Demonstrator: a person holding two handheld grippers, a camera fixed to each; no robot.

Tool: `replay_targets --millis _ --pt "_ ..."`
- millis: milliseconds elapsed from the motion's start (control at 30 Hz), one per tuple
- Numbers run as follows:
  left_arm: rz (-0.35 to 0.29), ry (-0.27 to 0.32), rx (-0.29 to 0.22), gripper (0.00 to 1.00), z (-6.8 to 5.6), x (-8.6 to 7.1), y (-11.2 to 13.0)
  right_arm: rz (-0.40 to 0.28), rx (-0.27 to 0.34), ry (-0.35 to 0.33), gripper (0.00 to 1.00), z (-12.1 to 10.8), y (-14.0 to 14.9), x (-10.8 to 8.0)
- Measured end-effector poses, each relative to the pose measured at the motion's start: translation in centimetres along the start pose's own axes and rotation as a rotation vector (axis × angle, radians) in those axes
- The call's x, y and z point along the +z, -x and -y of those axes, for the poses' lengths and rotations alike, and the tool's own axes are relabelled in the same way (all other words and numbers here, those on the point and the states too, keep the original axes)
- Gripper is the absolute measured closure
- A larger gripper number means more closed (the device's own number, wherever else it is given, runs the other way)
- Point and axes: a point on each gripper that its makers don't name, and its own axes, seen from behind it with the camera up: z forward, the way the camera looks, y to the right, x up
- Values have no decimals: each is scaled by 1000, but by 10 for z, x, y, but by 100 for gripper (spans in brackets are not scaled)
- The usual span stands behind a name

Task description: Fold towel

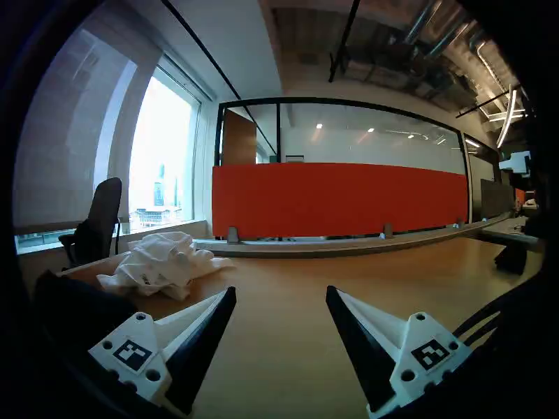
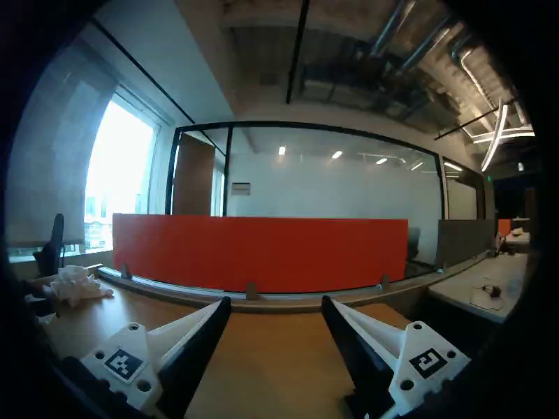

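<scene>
A crumpled white towel (image 1: 164,264) lies in a heap on the wooden desk (image 1: 293,307), ahead and to the left of my left gripper (image 1: 281,297). That gripper hovers low over the desk, open, with nothing between its fingers. In the right gripper view the same towel (image 2: 75,283) is small and far off at the left edge of the desk (image 2: 272,363). My right gripper (image 2: 276,306) is also open and holds nothing, well to the right of the towel.
An orange partition (image 1: 339,199) runs along the desk's far edge, with a glass wall behind it. A black office chair (image 1: 94,223) stands by the window at left. A dark object (image 1: 512,258) sits at the desk's right. Another desk (image 2: 489,283) lies to the right.
</scene>
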Motion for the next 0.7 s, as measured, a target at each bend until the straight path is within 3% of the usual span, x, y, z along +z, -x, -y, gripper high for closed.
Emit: replay_targets --millis 333,700 --pt "0 0 0 4 -1 0 0 16 76 17 0 -16 43 -12" --pt "0 0 0 4 -2 0 0 33 106 19 1 -24 93 -21"
